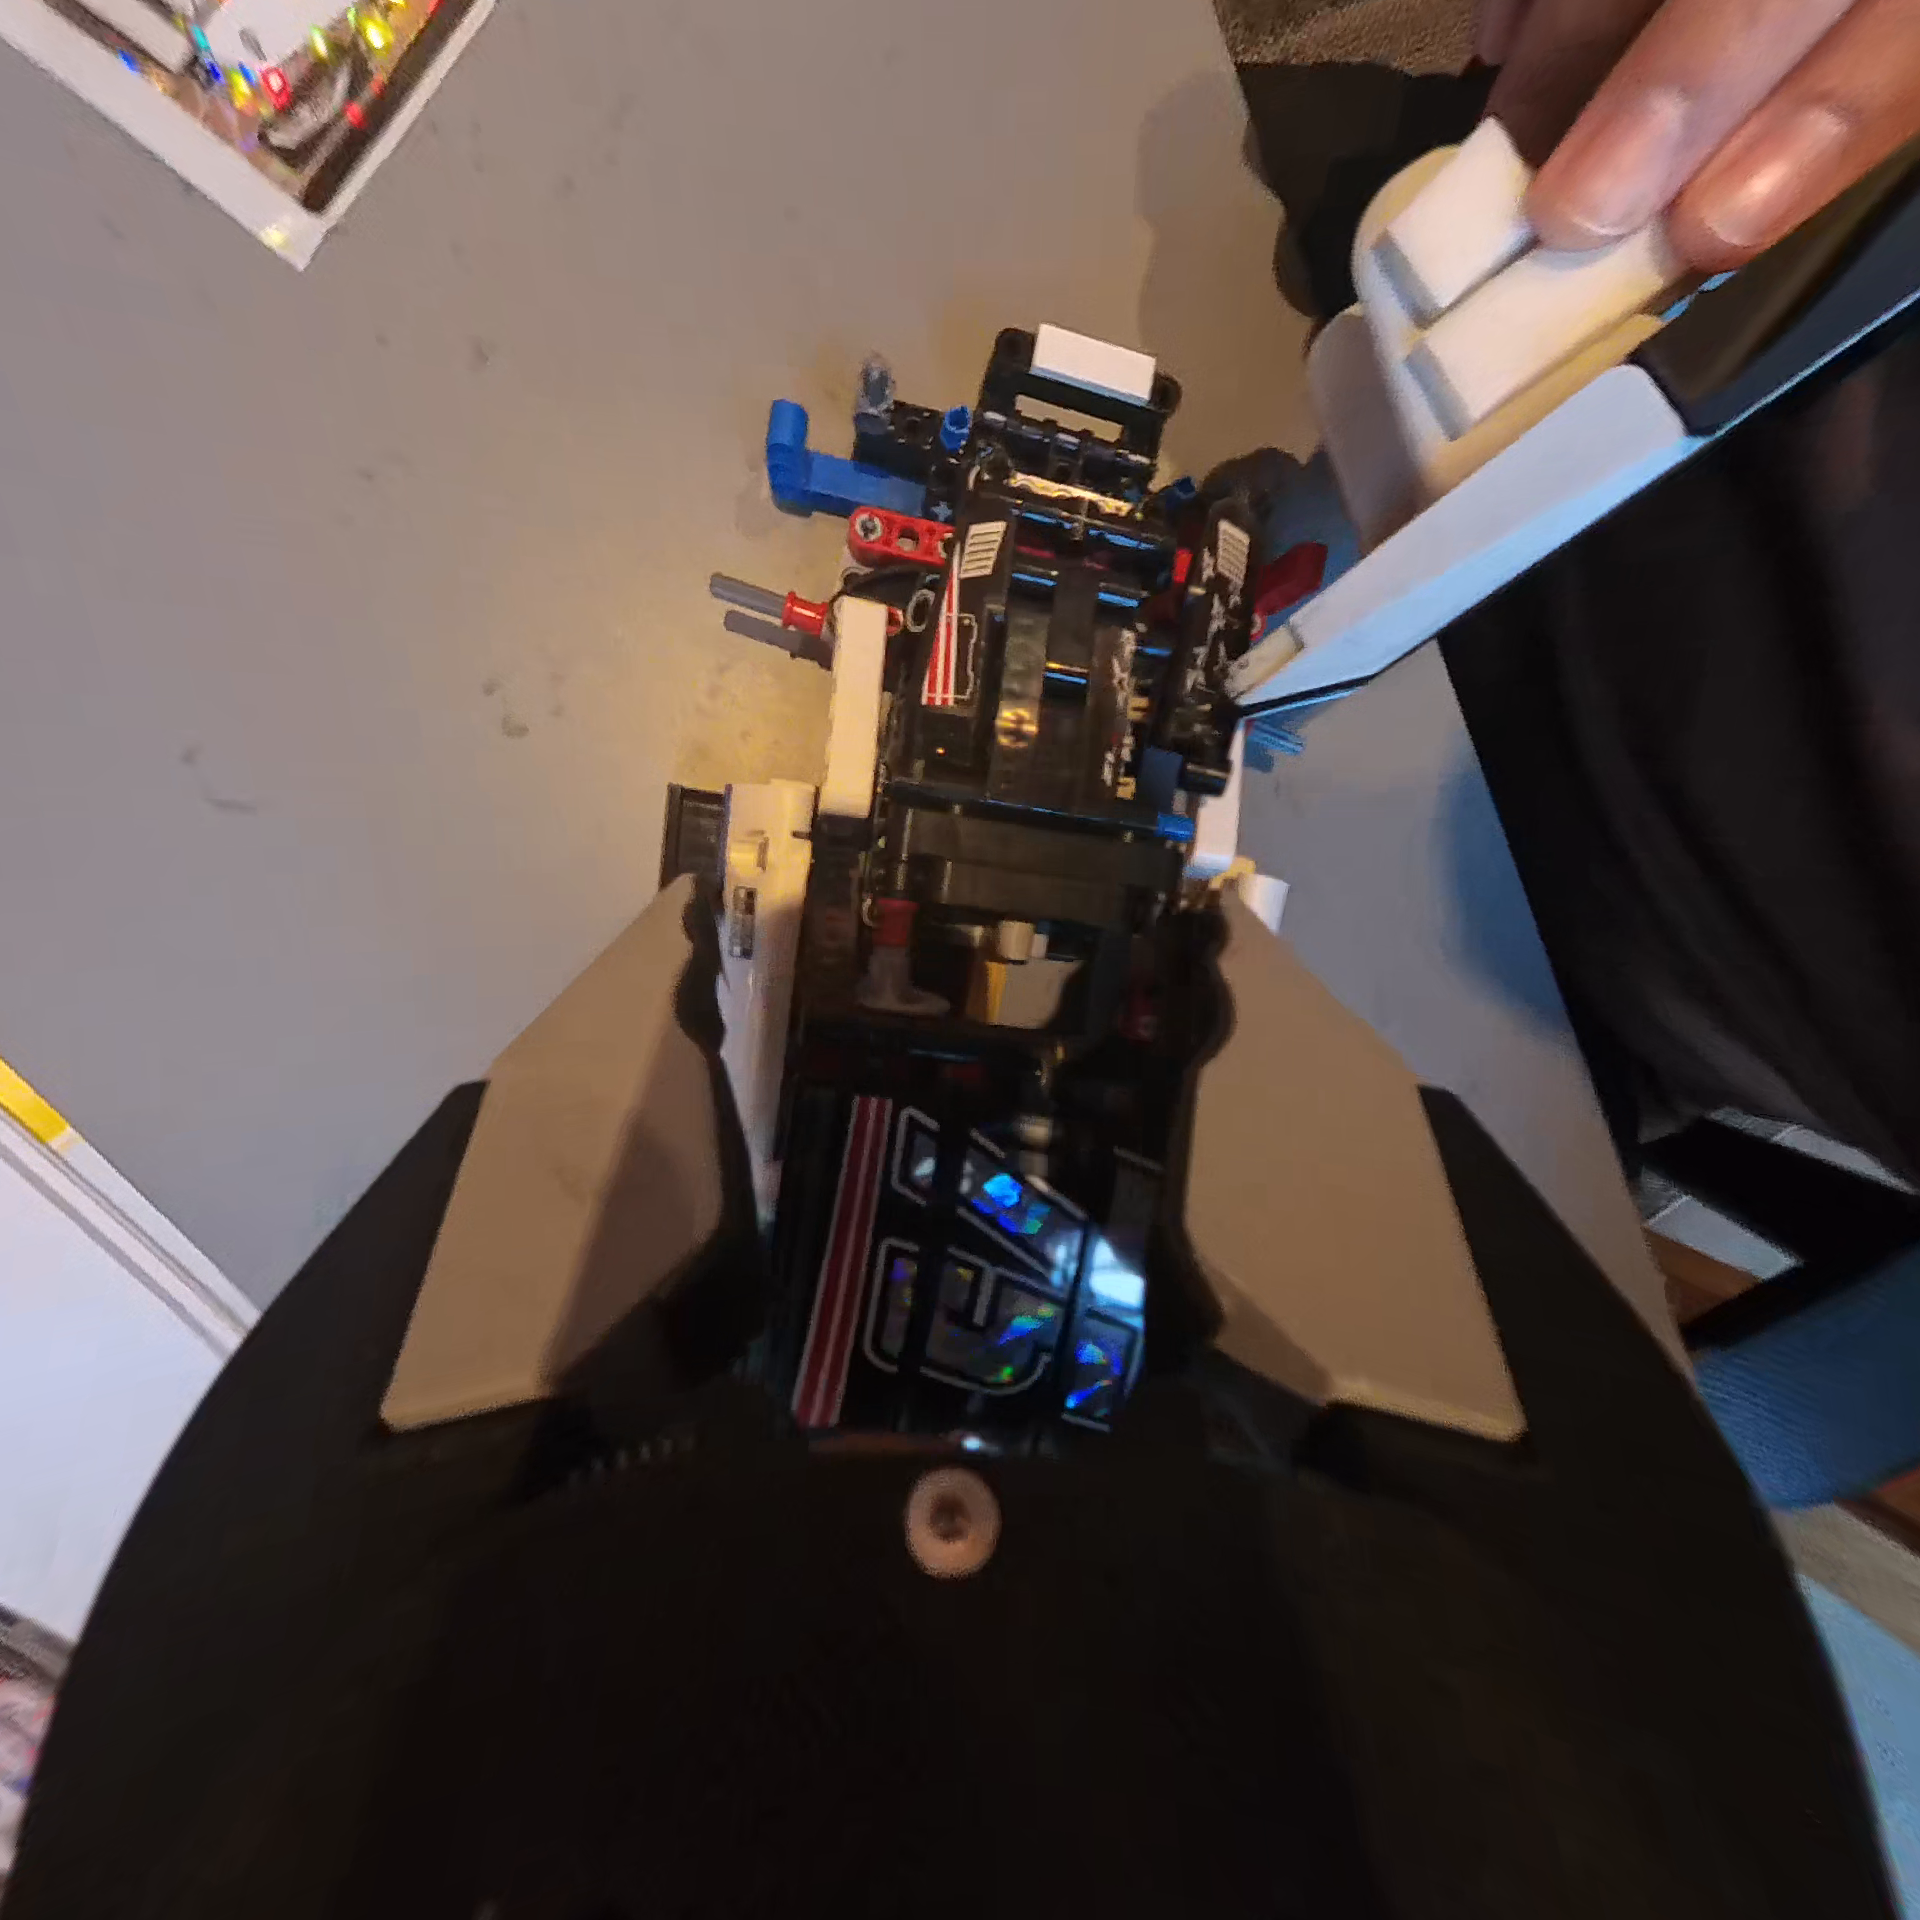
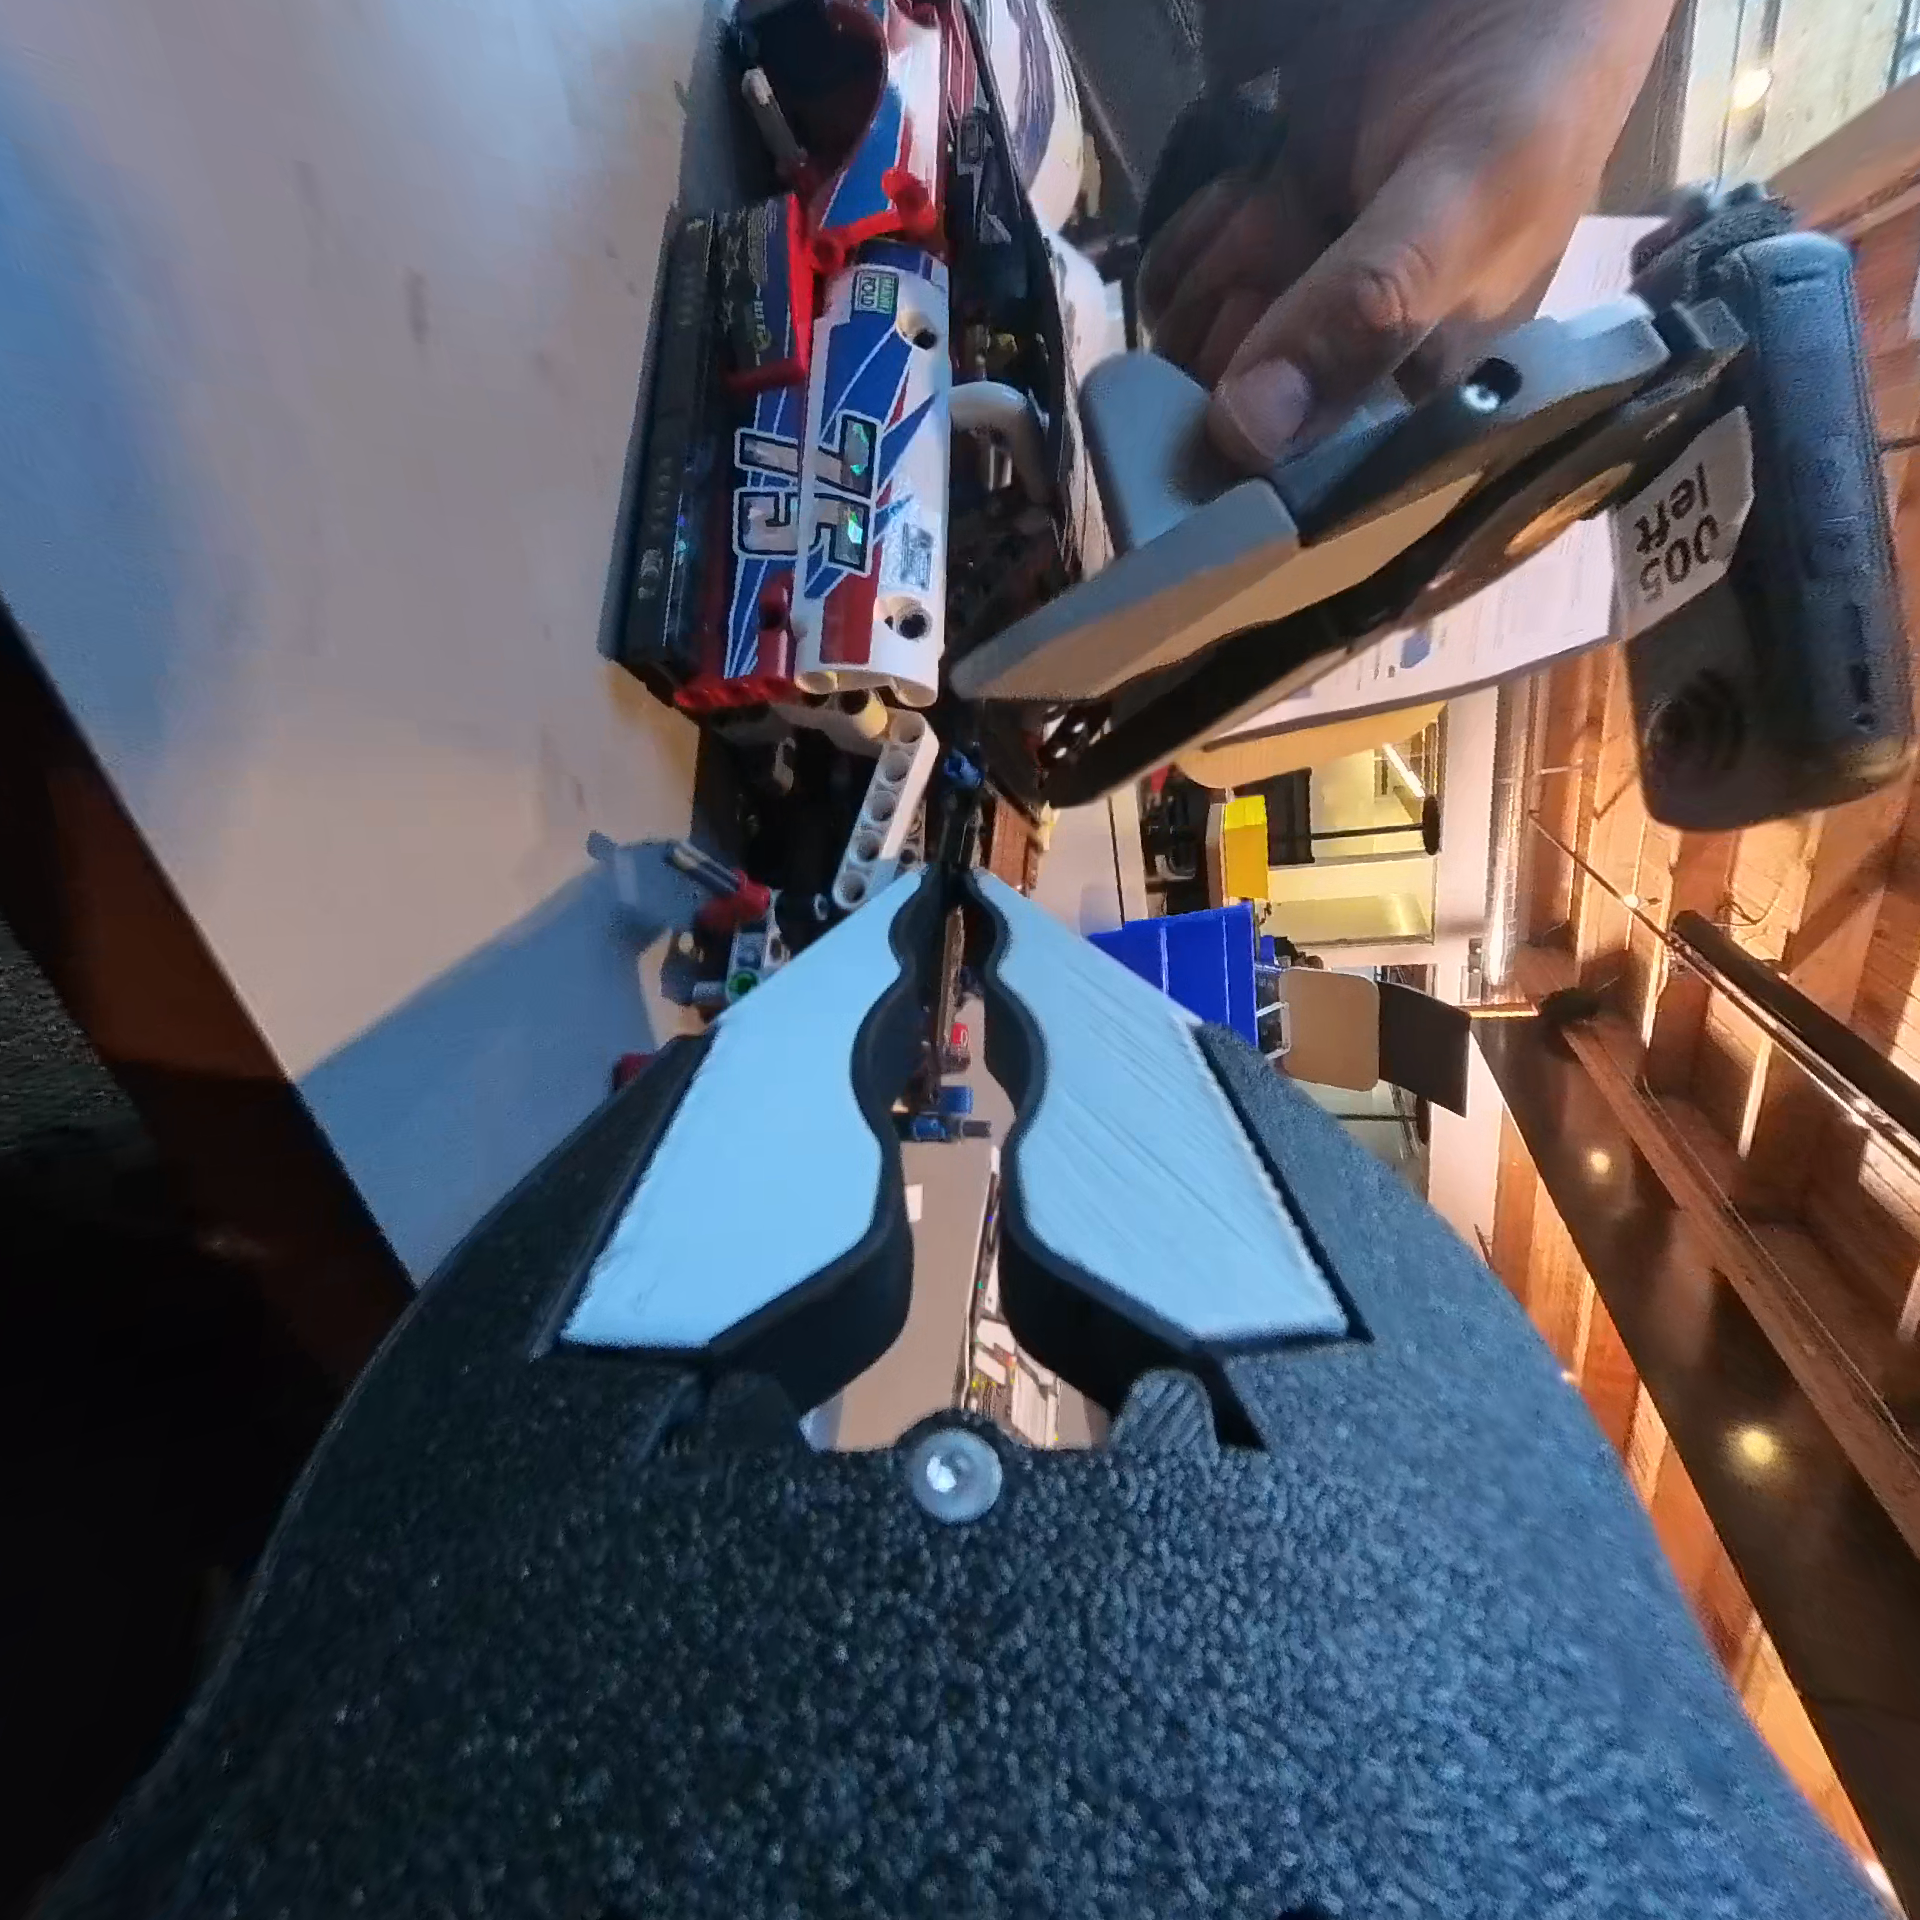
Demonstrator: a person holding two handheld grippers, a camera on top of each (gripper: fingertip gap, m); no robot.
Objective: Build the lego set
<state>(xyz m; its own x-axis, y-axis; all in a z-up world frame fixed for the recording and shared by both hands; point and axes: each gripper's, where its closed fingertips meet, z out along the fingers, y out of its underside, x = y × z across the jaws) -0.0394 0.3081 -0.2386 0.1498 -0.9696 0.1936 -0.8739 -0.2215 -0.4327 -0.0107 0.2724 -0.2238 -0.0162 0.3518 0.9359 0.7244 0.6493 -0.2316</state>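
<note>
The lego car point(image 1: 1029, 831), half built, mostly black w/ white side beams and blue, red and grey pins sticking out, sits on the grey bench point(image 1: 364, 623). Its near end, a black panel w/ red-white stripes and shiny stickers, lies right between my left fingers point(image 1: 956, 904). The left fingers are spread to the car's width, one on each flank, clamping the body: left tan finger point(image 1: 582, 1174) against the white side beam, right one against the black side. The car runs straight ahead from those fingers, its far end w/ a white tile beyond the tips.

My right fingers point(image 2: 951, 883) are pinched almost together at the tips on a thin dark lego piece point(image 2: 951, 966), which runs up through the narrow gap between the pads. In the left wrist view the right fingers' tip point(image 1: 1262, 665) comes in from the upper right and touches the car's right flank, a hand point(image 1: 1704, 125) gripping the handle behind it.

From the right wrist view, the car's white-blue-red stickered side panel point(image 2: 862, 499) lies ahead and to the left of my right fingertips, a white holed beam point(image 2: 883, 810) just beyond them. The left gripper w/ its camera point(image 2: 1766, 520) sits ahead to the right, a hand point(image 2: 1403, 208) on it.

Farther out: a printed sheet point(image 1: 239, 94) on the bench beyond-left of my left fingers; blue bins point(image 2: 1174, 956) and a wood wall point(image 2: 1766, 1039) to the right of my right fingers.
</note>
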